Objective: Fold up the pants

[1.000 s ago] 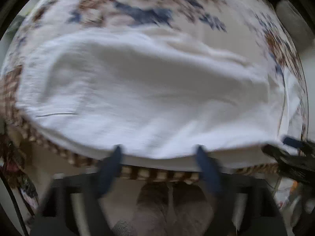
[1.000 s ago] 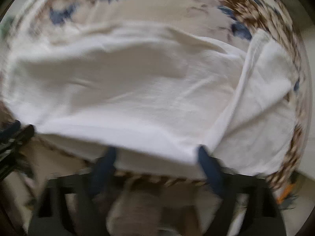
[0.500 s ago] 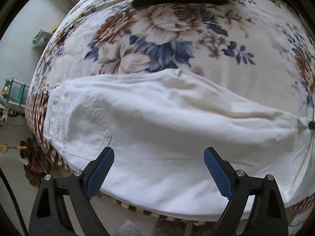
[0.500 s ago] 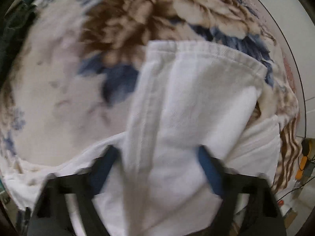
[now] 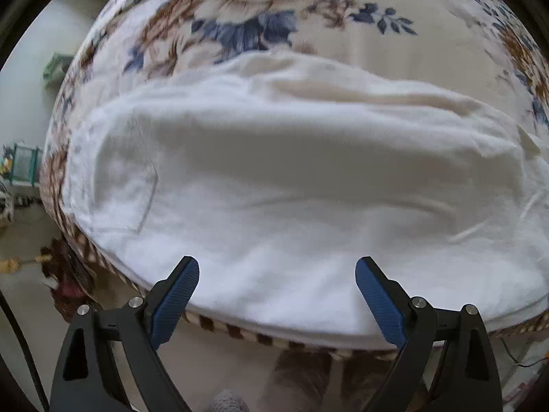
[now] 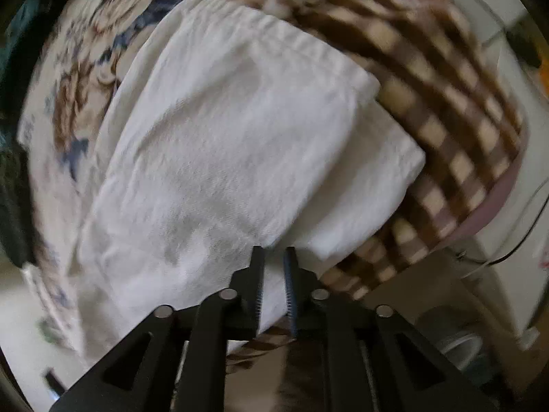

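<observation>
Left wrist view: left gripper [image 5: 277, 276] is hovering with jaws wide, holding nothing, over the near edge of the pants [image 5: 291, 185].
Pants: lying flat on the flowered bedspread [image 5: 377, 44], pocket at 9 o'clock.
Right gripper [image 6: 274, 257]: jaws nearly closed, seemingly pinching the leg end at 6 o'clock, probably for folding it over.
Room: bedspread is lying bare toward 12 o'clock; bed edge is running at 6 o'clock.

White pants [image 5: 291, 185], floral blue-brown bedspread [image 5: 343, 10]
</observation>
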`<state>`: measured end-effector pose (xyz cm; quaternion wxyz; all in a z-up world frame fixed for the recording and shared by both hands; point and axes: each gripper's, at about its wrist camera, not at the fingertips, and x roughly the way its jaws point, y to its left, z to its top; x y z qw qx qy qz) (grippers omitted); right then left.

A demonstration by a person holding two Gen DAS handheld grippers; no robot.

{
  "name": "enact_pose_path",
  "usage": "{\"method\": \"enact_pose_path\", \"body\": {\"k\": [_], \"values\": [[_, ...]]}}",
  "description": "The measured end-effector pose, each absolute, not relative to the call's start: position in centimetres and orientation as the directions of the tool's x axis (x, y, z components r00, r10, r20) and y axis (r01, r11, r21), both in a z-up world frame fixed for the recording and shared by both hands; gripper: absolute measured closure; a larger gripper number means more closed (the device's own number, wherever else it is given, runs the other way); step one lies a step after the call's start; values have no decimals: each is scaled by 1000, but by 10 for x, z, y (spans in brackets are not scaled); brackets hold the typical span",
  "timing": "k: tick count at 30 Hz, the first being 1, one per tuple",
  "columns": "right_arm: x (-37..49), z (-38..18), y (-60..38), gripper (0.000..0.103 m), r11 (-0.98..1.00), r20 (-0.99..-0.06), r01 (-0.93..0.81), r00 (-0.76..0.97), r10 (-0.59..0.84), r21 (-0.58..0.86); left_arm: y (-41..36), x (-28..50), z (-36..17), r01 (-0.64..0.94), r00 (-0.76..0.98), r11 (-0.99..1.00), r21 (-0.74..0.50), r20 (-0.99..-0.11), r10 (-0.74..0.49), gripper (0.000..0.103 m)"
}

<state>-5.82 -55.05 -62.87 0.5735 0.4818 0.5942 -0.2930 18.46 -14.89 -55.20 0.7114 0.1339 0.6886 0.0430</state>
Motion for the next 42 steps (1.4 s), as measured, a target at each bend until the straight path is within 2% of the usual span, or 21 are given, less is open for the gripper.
{"method": "enact_pose_path", "body": {"k": [2,7,11,13,15,16,17,20,22,23,24,26,28,29,30,31,32,33,38,42], "values": [[-62,-618,-546,63,355,-951,895,191,244,270,-137,181,-548,84,32,971,225,-974,224,10],[-50,-591,-506,62,388,-925,852,250,288,351,-82,178,-534,-68,10,981,183,-983,184,10],[-30,-606,-466,62,353,-886,851,238,398,388,-20,183,-530,-199,18,969,147,-988,154,10],[-10,-622,-439,62,332,-878,864,223,423,379,20,190,-532,-269,31,957,109,-992,121,25],[3,-632,-416,62,327,-882,875,201,426,357,51,197,-535,-317,41,946,72,-995,89,71],[8,-640,-410,62,325,-886,880,192,422,346,71,200,-537,-348,50,936,43,-997,65,80],[11,-643,-402,62,319,-888,885,188,420,339,88,203,-537,-377,62,926,26,-997,53,82],[15,-650,-373,62,271,-887,910,179,426,314,131,210,-543,-432,71,902,-16,-997,16,79],[17,-654,-359,62,245,-879,914,193,436,323,158,212,-553,-495,53,867,-64,-998,-43,65],[16,-654,-353,62,233,-879,918,197,434,321,167,211,-558,-523,49,848,-85,-996,-70,52],[17,-655,-345,62,217,-880,922,203,430,319,177,211,-563,-555,51,824,-112,-994,-101,47],[20,-658,-334,63,202,-881,926,210,423,318,193,209,-573,-605,70,777,-170,-984,-161,46],[26,-656,-322,74,206,-901,931,209,379,302,201,210,-586,-617,54,766,-181,-981,-188,43],[23,-654,-321,82,211,-912,933,203,357,291,203,211,-589,-617,59,766,-183,-981,-186,46],[25,-653,-315,84,211,-917,934,205,342,288,204,212,-590,-613,68,769,-180,-982,-176,53],[28,-653,-311,86,209,-921,936,206,330,284,200,210,-586,-602,86,778,-178,-984,-158,64],[28,-649,-307,88,209,-926,936,208,315,282,193,214,-578,-575,121,797,-184,-983,-140,92],[30,-644,-303,89,222,-931,934,206,301,279,187,218,-570,-548,133,822,-154,-986,-96,98],[32,-616,-291,90,318,-946,907,199,256,277,189,212,-548,-505,191,842,-189,-976,-104,100],[24,-609,-286,90,322,-937,902,194,290,287,201,209,-540,-500,190,851,-164,-979,-77,100]]}}
